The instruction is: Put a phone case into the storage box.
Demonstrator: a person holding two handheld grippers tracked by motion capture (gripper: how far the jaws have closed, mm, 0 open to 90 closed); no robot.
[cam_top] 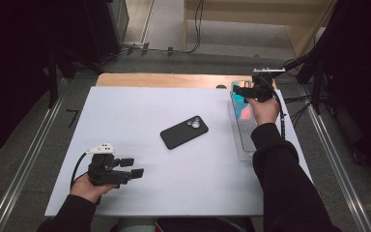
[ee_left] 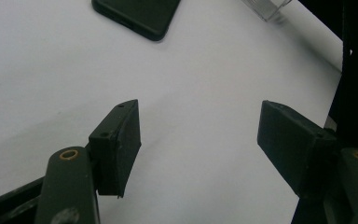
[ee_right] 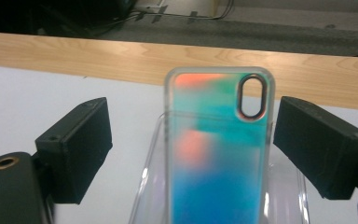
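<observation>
— Iridescent teal-and-orange phone case [ee_right: 219, 149] stands propped in a clear tray [cam_top: 244, 145] at the desk's [cam_top: 125, 116] right edge; right tongs [ee_right: 191, 140] spread around it, pads not pressing.
— So the grasp is the step in hand?
— Likely. Next it needs squeezing shut, then lifting clear.
— Left tongs [ee_left: 198, 140]?
— Spread, empty, near the black phone [cam_top: 184, 132].

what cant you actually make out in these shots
- Right tool, right gripper view: the colourful phone case stands between the jaws; whether the right pad touches its edge cannot be told.
- Clear tray, high view: the person's sleeve hides its near end.
- Black phone, left gripper view: cut off by the top edge.
- Black phone, high view: camera detail too small to make out.
- Left tool: jaws apart over bare white table.
</observation>
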